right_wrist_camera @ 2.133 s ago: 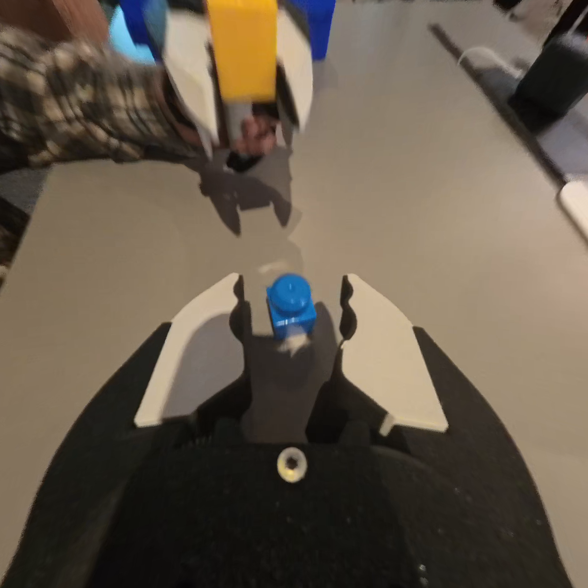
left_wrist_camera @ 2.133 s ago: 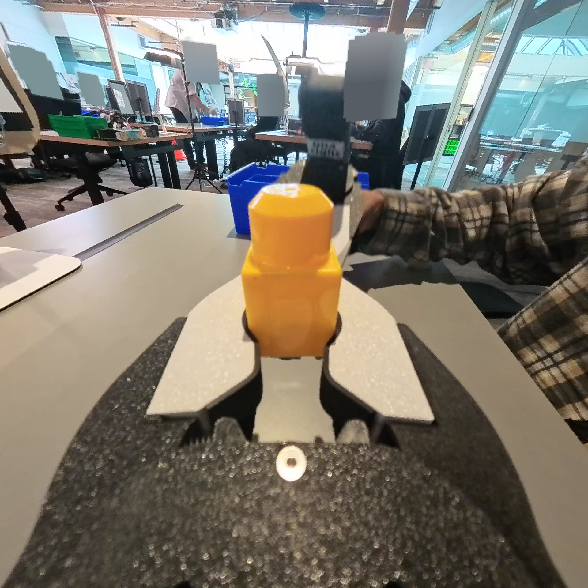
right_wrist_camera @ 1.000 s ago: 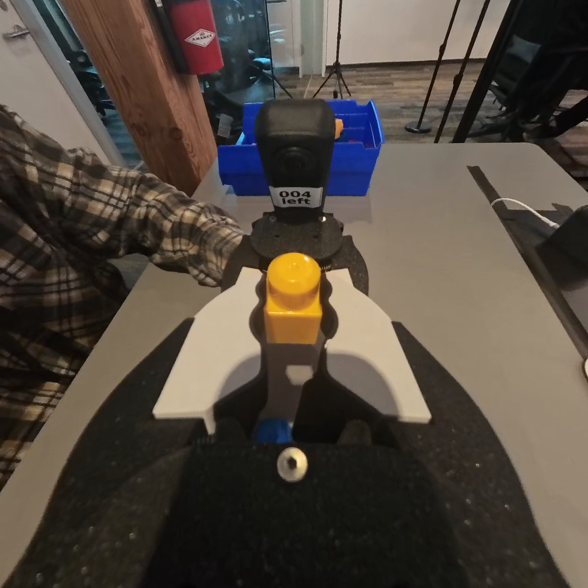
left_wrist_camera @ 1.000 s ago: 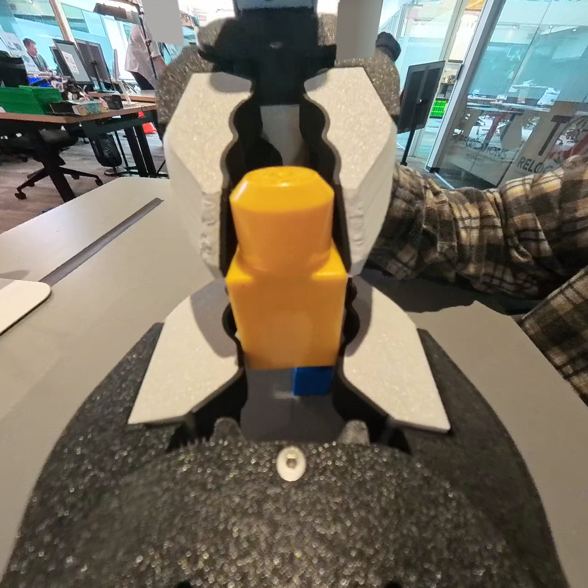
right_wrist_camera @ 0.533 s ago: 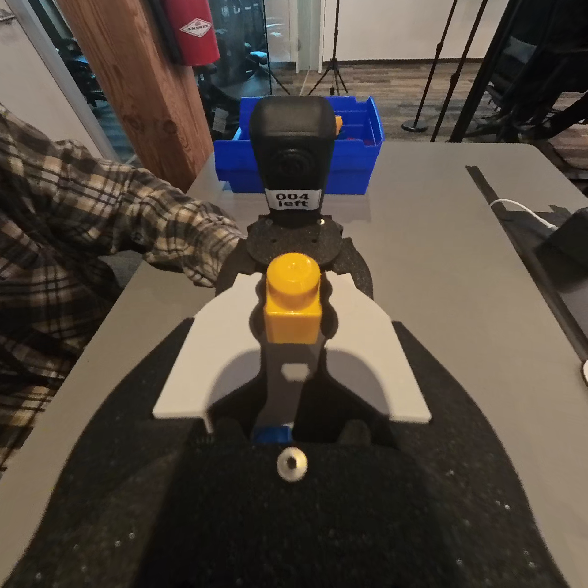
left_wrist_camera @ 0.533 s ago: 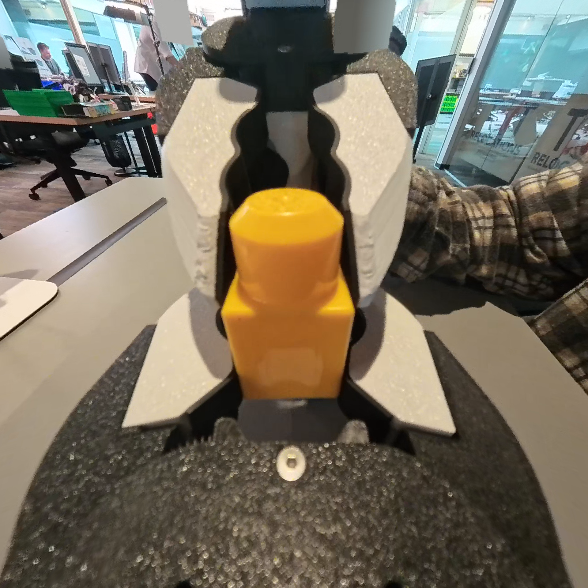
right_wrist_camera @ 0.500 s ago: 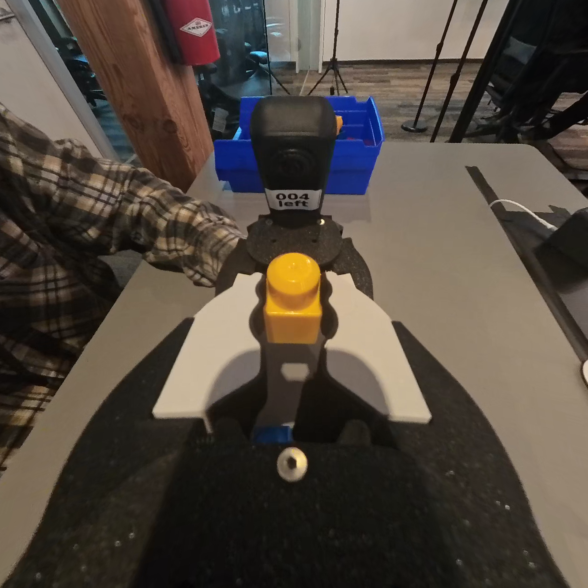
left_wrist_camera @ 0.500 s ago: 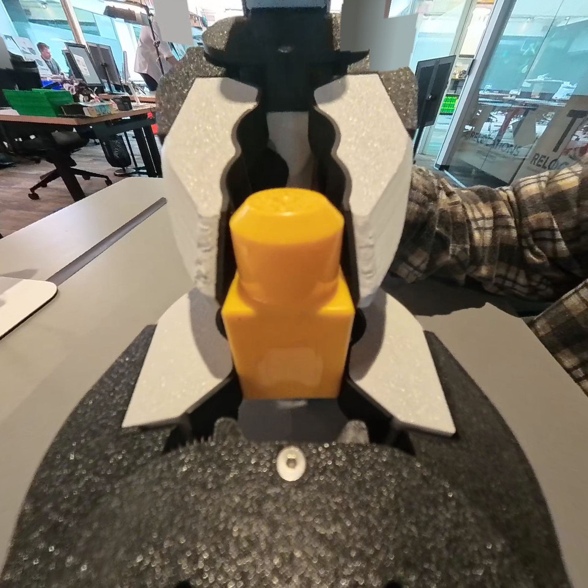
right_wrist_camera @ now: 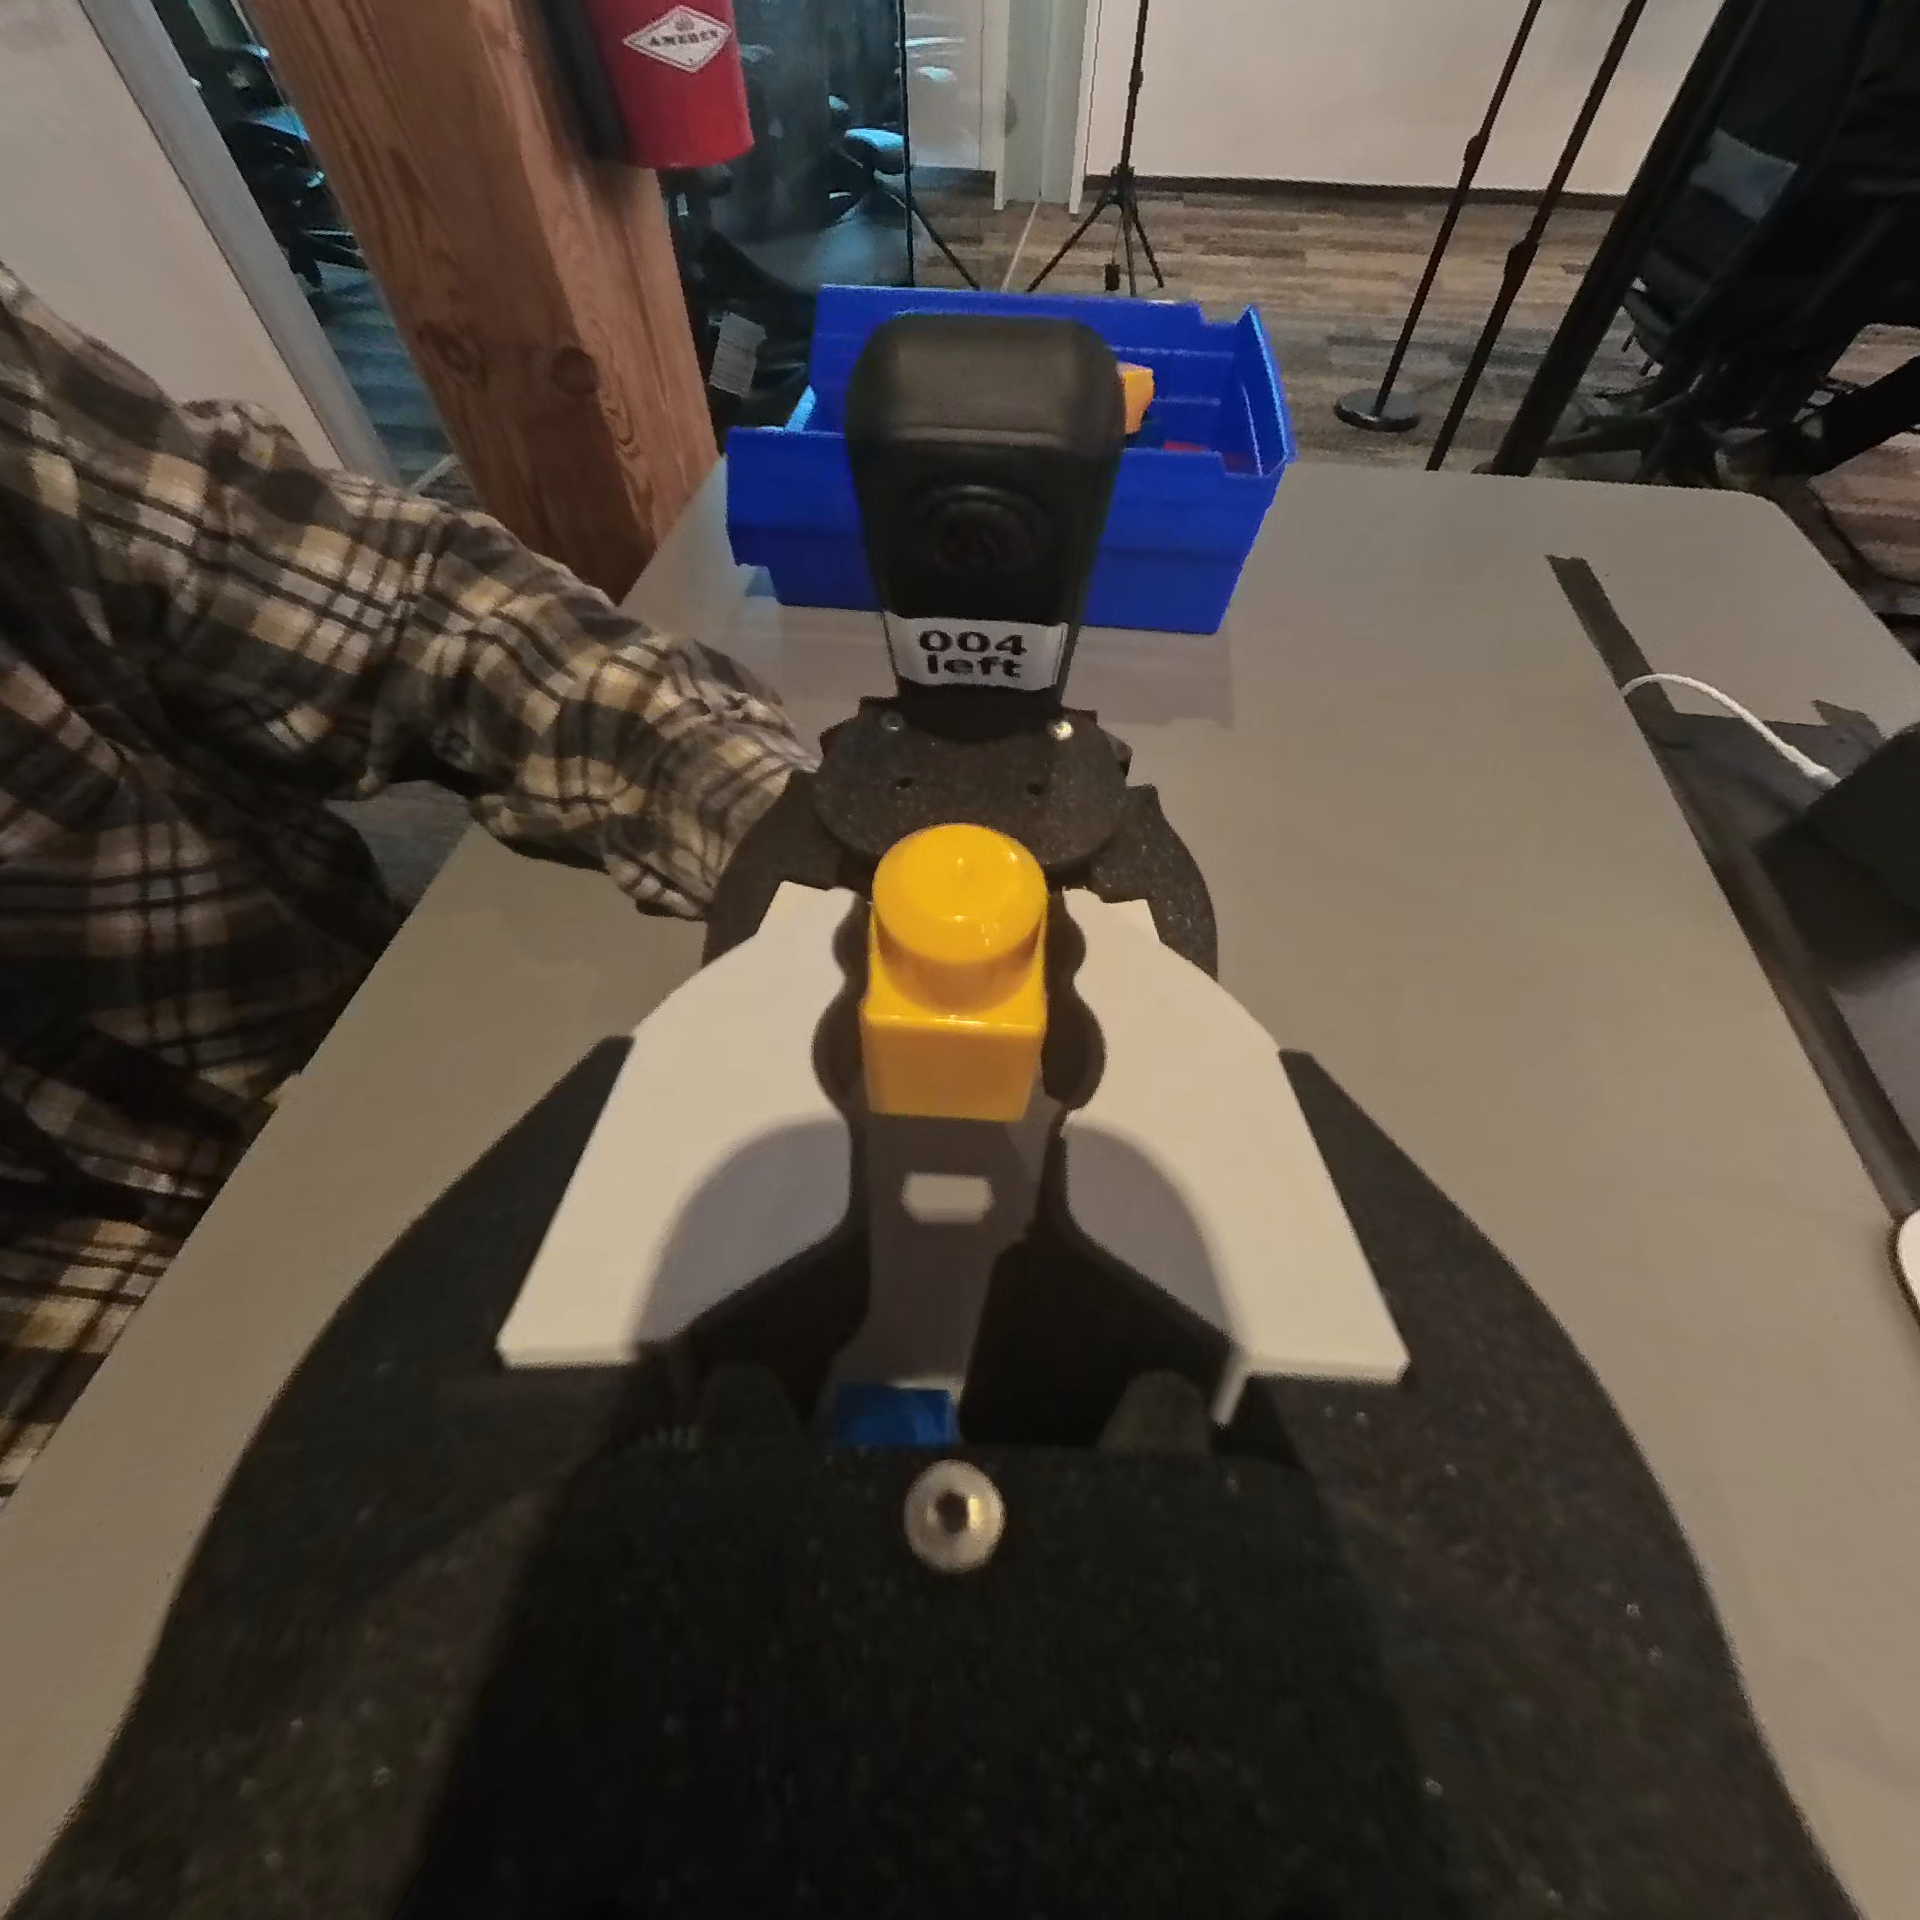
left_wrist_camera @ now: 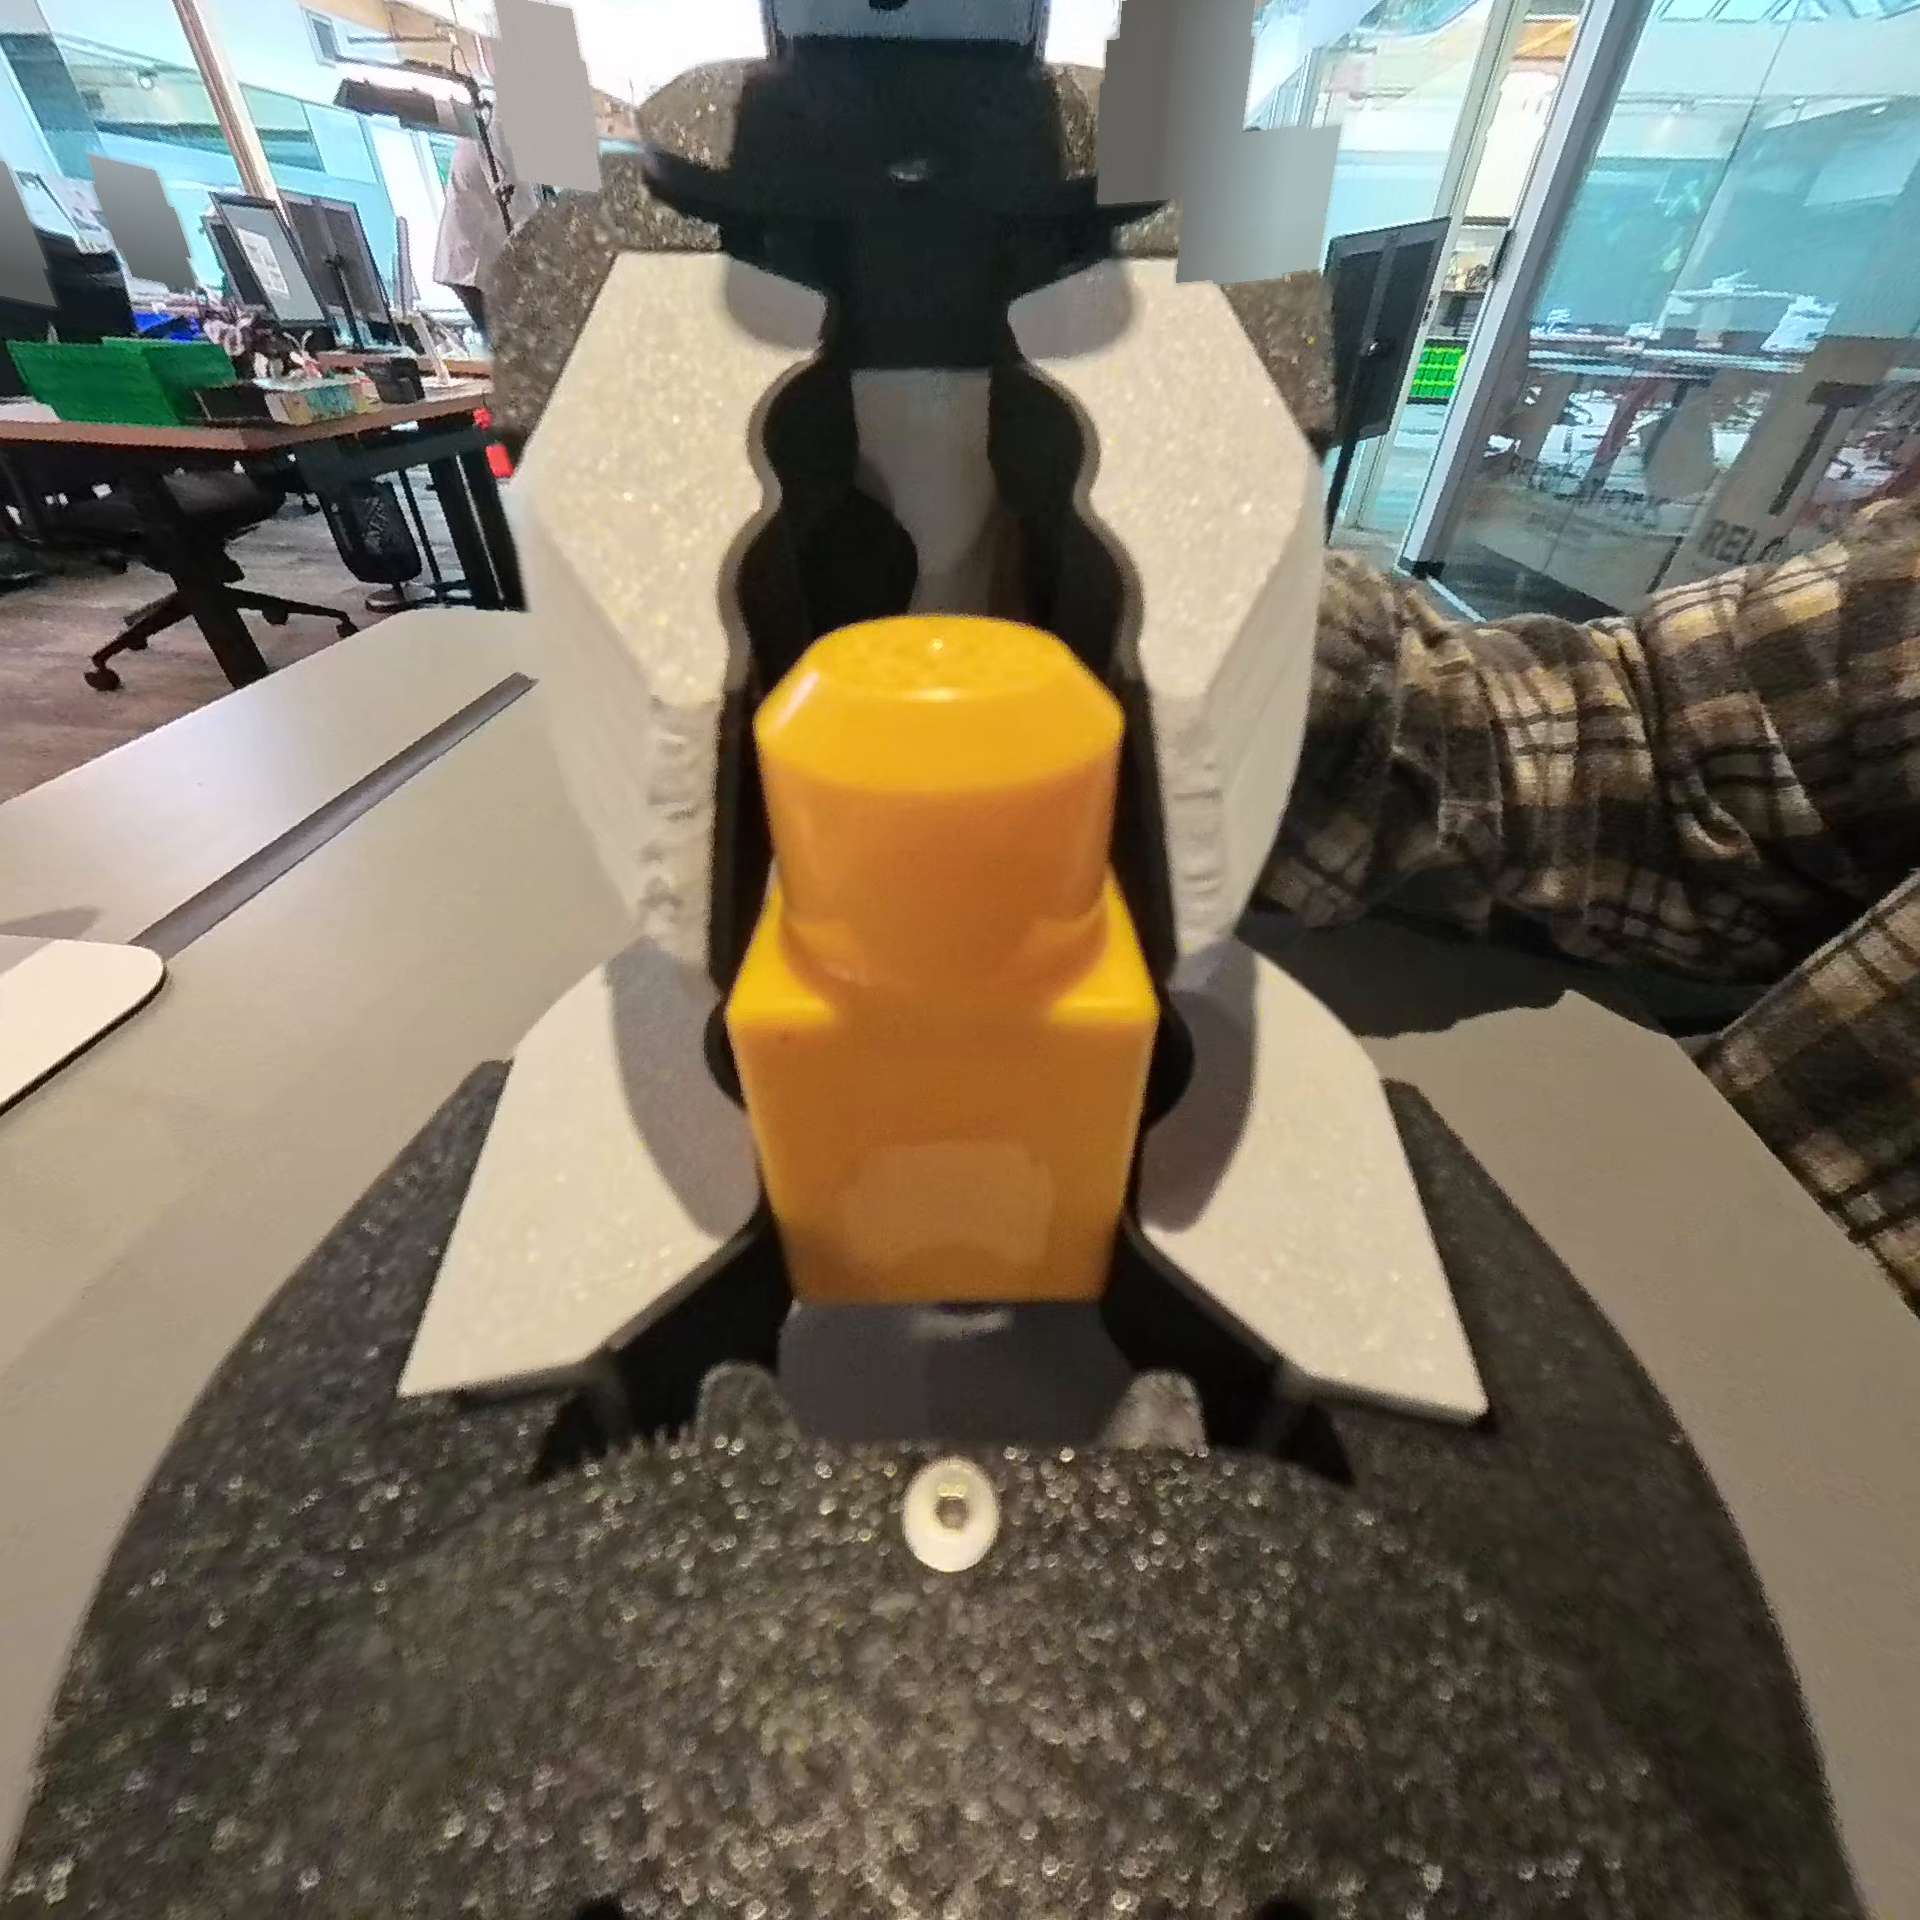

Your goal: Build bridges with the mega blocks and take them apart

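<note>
A yellow block (left_wrist_camera: 940,997), stud up, is pinched between the white fingers of the left gripper (left_wrist_camera: 940,1049) above the grey table (left_wrist_camera: 270,935). The right gripper (right_wrist_camera: 951,1049) faces it w/ fingers closed around the same block; whether they grip it is unclear. A blue block (right_wrist_camera: 894,1415) peeks out below. A blue bin (right_wrist_camera: 1174,520) sits at the table's far edge, a plaid sleeve (right_wrist_camera: 312,665) nearby.

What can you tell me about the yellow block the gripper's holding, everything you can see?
The yellow block is glossy, hard-looking plastic: a square body topped by one round stud, upright. The left gripper clamps its sides between white fingers. The right gripper faces it closely, fingers flanking it; contact there is unclear. Its underside is hidden.
</note>
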